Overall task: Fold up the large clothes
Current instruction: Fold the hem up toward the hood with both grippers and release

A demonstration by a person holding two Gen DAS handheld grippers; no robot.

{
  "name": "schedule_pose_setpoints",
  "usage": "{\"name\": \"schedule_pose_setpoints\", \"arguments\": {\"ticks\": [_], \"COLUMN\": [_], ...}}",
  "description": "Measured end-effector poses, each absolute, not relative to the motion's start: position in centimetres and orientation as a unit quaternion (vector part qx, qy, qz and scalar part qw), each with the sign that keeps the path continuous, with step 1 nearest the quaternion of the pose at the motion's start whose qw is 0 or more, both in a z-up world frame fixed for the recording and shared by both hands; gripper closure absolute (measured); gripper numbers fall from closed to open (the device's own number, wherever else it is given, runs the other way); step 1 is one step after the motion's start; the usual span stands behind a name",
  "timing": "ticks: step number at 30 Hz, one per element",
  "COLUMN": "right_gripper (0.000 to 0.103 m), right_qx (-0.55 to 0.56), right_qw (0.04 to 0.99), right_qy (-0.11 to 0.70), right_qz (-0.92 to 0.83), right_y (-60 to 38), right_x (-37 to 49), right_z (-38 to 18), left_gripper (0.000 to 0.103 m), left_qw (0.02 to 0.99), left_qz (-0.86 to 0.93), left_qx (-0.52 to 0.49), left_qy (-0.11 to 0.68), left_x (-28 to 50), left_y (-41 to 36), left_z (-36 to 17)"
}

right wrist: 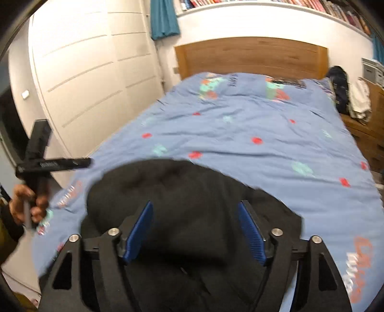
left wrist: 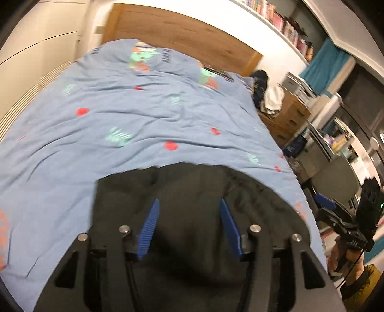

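left gripper (left wrist: 189,206) and right gripper (right wrist: 195,211) both hang with blue pads spread, nothing pinched – released. just below them the black garment (right wrist: 182,192) lies bunched on the near end of the blue duvet (left wrist: 144,115); beyond – a wooden headboard (right wrist: 252,55).

Both wrist fisheyes look steeply down, close over the bed's foot, sharing the blue patterned duvet (left wrist: 144,115) and oak headboard (right wrist: 252,55).

Lettering on the blue duvet (right wrist: 264,134) and book spines (right wrist: 324,7) is too blurred to read.
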State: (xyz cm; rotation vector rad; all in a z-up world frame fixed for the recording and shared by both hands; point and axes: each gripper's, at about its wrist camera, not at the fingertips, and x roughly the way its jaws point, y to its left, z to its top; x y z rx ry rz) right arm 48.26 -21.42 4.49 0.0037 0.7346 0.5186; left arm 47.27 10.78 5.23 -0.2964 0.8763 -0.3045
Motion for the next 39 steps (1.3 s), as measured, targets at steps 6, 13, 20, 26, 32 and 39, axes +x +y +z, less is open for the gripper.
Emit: {"name": "schedule_pose_setpoints", "arguments": {"ticks": [6, 13, 20, 26, 32, 39], "right_gripper": [0.029, 0.028, 0.028, 0.028, 0.026, 0.025], "right_qx": [-0.003, -0.081, -0.079, -0.091, -0.075, -0.06], "right_qw": [0.87, 0.837, 0.843, 0.843, 0.845, 0.864], "right_qy": [0.4, 0.465, 0.453, 0.452, 0.454, 0.424], "right_qz": [0.288, 0.277, 0.278, 0.275, 0.273, 0.266], "right_y": [-16.5, -16.0, -17.4, -17.5, -18.4, -18.6], "right_x": [51.5, 48.2, 44.4, 43.9, 44.0, 43.1], "right_z": [2.8, -6.0, -9.5, -7.2, -9.0, -9.0], "left_gripper": [0.051, 0.049, 0.048, 0.045, 0.043, 0.04], "left_qw": [0.881, 0.864, 0.873, 0.881, 0.882, 0.893], "left_qz": [-0.171, -0.149, -0.144, -0.14, -0.134, -0.138], "left_qx": [-0.09, -0.06, -0.04, -0.023, -0.018, -0.018], "left_qy": [0.433, 0.477, 0.464, 0.452, 0.451, 0.428], "left_x": [49.9, 45.9, 42.8, 40.5, 39.9, 38.4], "left_y": [4.0, 3.3, 2.7, 2.9, 2.6, 3.4], "left_z": [3.3, -6.9, -8.8, -7.0, -8.4, -8.5]}}
